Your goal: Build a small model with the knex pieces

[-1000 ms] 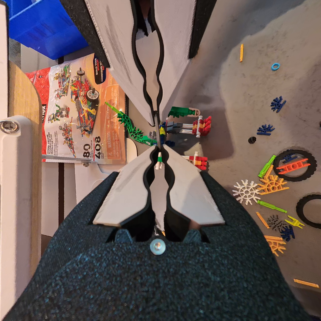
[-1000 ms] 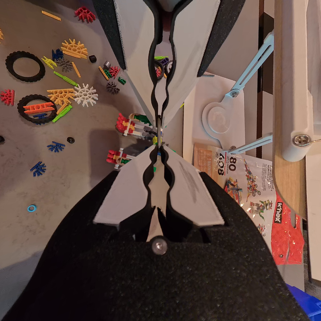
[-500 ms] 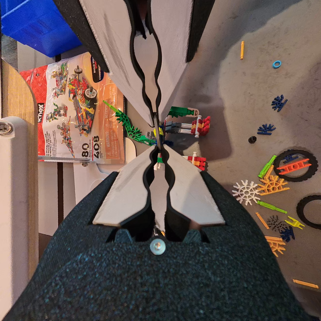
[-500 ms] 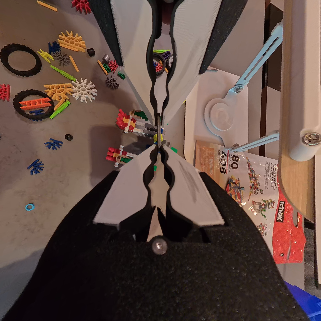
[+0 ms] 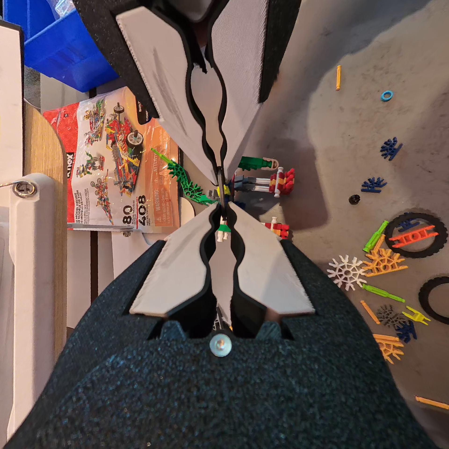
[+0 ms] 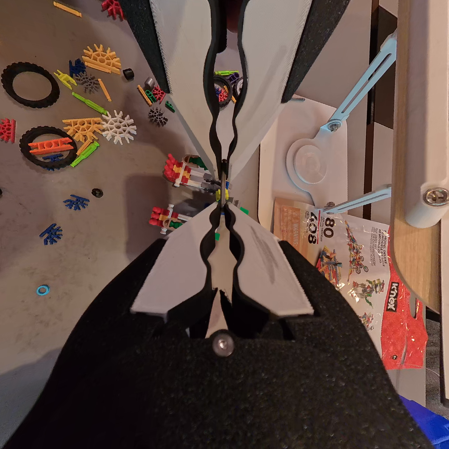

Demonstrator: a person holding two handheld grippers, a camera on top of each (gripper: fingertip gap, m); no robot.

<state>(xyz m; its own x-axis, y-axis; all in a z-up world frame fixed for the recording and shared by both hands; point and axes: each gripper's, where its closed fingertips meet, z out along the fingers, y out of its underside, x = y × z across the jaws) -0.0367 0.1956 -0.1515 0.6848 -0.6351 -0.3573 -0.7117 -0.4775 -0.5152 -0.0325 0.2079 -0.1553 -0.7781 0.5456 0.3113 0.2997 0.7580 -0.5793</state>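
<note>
In the left wrist view, my left gripper [image 5: 222,213] is squeezing shut on one end of a thin dark rod [image 5: 220,187] at the middle of the frame, and the right gripper [image 5: 220,170] is reaching down from the top and pinching the other end, with a colourful toy model [image 5: 262,181] just right of the rod and a picture bag [image 5: 116,170] at the left. In the right wrist view, my right gripper [image 6: 221,206] is pinching the same rod [image 6: 222,184] at the middle, and loose toy pieces [image 6: 82,128] are lying on the grey table [image 6: 97,243] at the upper left.
</note>
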